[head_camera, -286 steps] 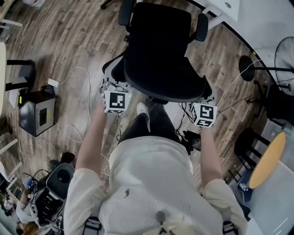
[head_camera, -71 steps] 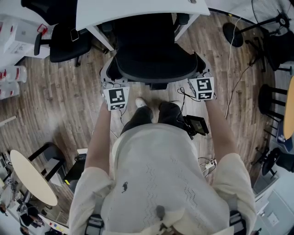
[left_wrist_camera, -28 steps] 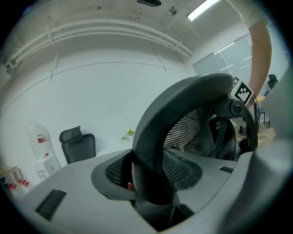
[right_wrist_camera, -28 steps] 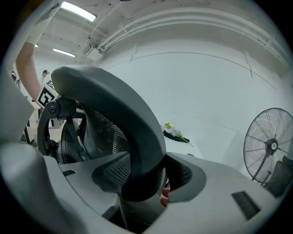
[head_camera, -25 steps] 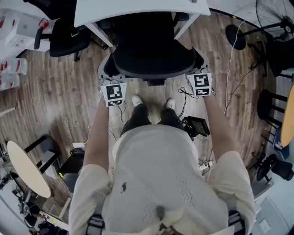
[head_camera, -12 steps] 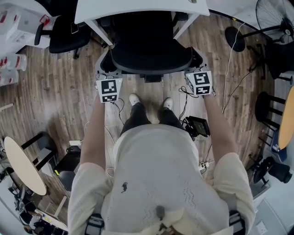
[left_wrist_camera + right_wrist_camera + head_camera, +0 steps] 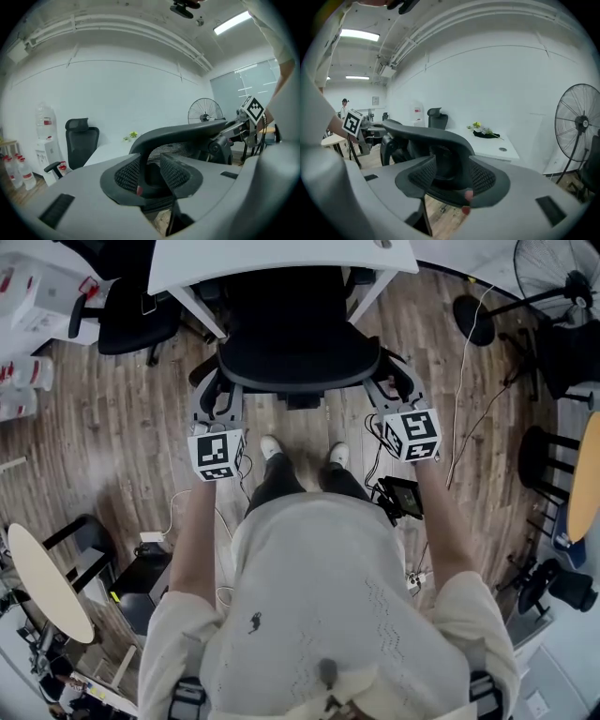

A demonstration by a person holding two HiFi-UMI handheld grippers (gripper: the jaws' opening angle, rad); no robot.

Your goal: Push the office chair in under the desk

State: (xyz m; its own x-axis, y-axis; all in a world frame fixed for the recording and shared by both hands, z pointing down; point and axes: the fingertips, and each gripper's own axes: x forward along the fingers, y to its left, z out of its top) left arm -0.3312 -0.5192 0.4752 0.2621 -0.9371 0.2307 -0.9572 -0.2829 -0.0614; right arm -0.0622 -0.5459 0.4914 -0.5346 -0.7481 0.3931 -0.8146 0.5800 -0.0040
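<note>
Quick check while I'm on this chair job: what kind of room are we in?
Most likely an office or shared workroom: a white desk with a black office chair at it, a second office chair beside the desk, and a pedestal fan standing on the wood-look floor.

black mesh office chair (image 7: 295, 334) | white flat desk top (image 7: 281, 254) | brown wood-plank floor (image 7: 122, 427), streaky grain pattern | cream knit sweater (image 7: 319, 596), plain
</note>
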